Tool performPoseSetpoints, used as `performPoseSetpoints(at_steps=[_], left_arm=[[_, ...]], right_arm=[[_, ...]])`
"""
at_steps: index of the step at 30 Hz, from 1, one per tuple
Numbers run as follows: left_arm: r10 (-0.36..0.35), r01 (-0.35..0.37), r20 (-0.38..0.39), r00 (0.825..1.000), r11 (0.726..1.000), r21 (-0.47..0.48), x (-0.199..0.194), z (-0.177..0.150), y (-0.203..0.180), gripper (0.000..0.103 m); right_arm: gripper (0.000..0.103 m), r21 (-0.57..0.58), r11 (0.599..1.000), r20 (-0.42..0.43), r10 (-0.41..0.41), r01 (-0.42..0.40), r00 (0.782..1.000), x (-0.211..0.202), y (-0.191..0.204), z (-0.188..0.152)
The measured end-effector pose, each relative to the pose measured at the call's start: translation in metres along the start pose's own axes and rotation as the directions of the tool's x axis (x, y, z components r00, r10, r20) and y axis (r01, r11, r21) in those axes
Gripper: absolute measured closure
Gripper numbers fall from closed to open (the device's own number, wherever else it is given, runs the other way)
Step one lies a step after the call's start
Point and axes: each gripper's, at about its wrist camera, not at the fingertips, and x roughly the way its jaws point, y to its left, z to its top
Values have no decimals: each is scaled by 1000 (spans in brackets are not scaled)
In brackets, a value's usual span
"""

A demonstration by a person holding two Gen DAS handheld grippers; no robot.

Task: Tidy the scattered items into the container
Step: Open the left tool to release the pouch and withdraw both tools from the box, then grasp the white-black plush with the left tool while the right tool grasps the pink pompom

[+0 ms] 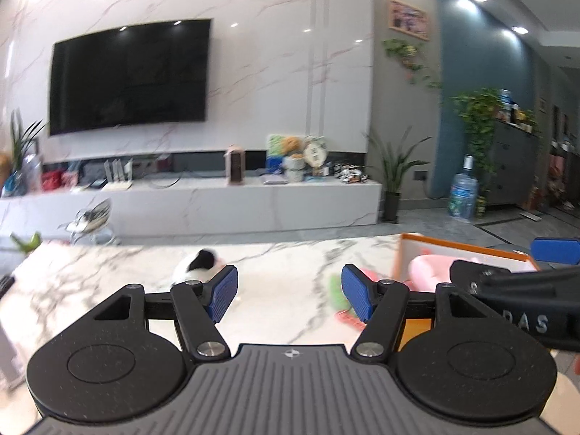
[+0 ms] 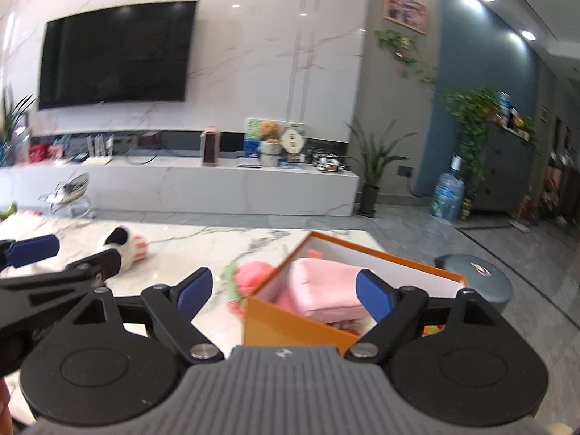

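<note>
An orange box with a white inside stands on the marble table, and a pink plush lies in it. My right gripper hovers open just before the box, nothing between its blue pads. A pink and green soft toy lies against the box's left side. Further left sits a black and white plush. My left gripper is open and empty over the table, with the black and white plush beyond its left pad and the pink and green toy behind its right pad. The box is at its right.
A grey round stool stands past the box's right side. Beyond the table's far edge are a floor strip, a low white TV cabinet and a water bottle. The two grippers are side by side, close together.
</note>
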Motion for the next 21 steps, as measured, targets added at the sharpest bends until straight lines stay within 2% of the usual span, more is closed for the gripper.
performPoseSetpoints(at_steps=[11,16,21], left_arm=[[72,-82,-108,992,992,-93,6,-31,75,28],[90,-105,-150,985,990,-97,18,-43,86,28],[94,-111,-193,977,990,-83,34,-52,89,28]], right_arm=[[15,-135,986,-64,89,-97,994,15,66,-12],[14,-177,977,-99,100,-117,990,26,89,-23],[13,-210,973,-132,73,-100,989,50,101,-30]])
